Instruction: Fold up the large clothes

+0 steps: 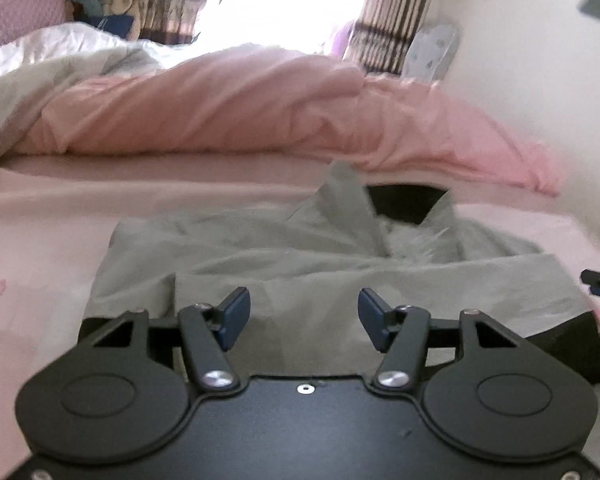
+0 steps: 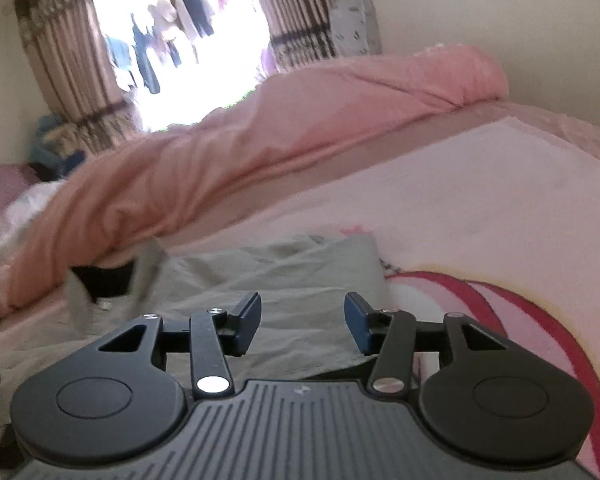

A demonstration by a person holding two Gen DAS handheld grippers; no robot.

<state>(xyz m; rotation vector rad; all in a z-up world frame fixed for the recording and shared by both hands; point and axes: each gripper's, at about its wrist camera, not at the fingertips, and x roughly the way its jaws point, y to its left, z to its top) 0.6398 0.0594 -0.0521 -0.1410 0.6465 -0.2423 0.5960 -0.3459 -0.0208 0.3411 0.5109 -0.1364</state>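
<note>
Since both the left gripper (image 1: 304,316) and right gripper (image 2: 302,322) hover open and empty, pinch the grey garment's (image 1: 320,276) near hem (soft, limp, looks light).

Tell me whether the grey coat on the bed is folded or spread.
Partly folded: the grey coat has one panel lying doubled across its front, collar open.

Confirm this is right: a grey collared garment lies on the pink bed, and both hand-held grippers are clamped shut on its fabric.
Wrong on the grip. The grey collared garment does lie on the pink bed, but each wrist view shows open jaws with nothing pinched: left hand-held gripper, right hand-held gripper.
</note>
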